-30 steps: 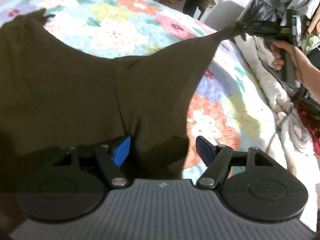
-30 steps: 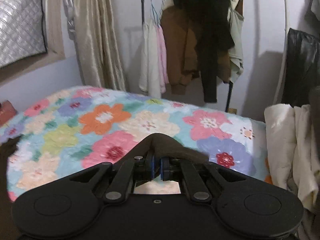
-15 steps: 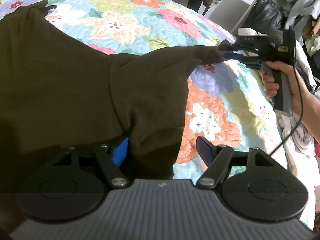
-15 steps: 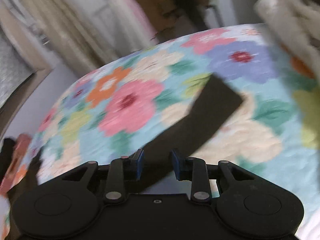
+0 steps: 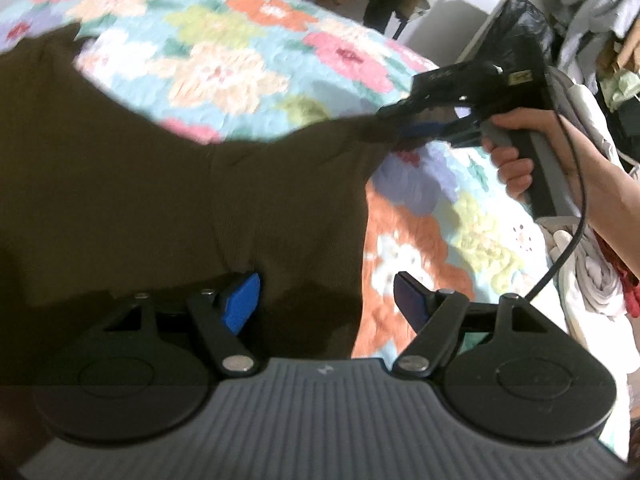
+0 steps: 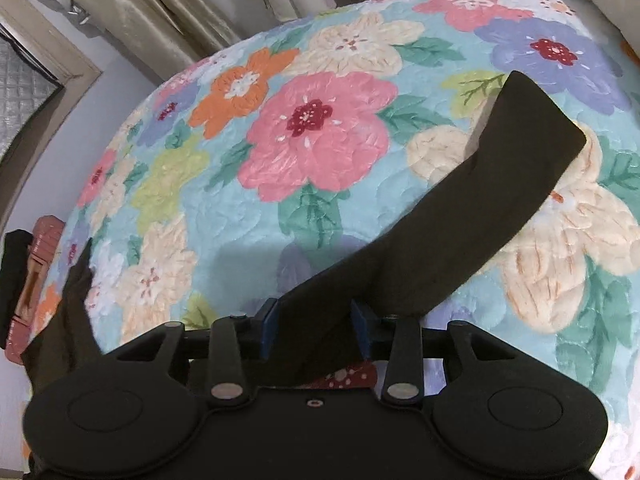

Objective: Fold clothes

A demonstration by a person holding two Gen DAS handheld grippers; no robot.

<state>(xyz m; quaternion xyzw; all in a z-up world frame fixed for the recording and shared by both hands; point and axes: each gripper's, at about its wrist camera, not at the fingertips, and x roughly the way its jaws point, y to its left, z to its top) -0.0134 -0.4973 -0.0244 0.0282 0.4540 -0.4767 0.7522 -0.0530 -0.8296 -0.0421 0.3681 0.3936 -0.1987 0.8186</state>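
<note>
In the left wrist view the dark brown garment (image 5: 168,200) fills the left and centre of the frame, spread over the floral quilt (image 5: 248,40) on the bed. Bottom centre, the left hand-held gripper (image 5: 326,300) stands wide apart, fabric beside its left pad but not pinched. Upper right, the right hand-held gripper (image 5: 412,128) sits at the garment's stretched corner; its jaws are opening, w/ the cloth strip still lying between the pads but slack (right wrist view shows gaps both sides). The cloth looks soft, light, limp and likely won't hold shape, so take hems or corners, not mid-panel. Plenty of bare quilt at top centre; the laundry pile (image 5: 592,272) crowds the right edge, so probably fold toward frame left.
</note>
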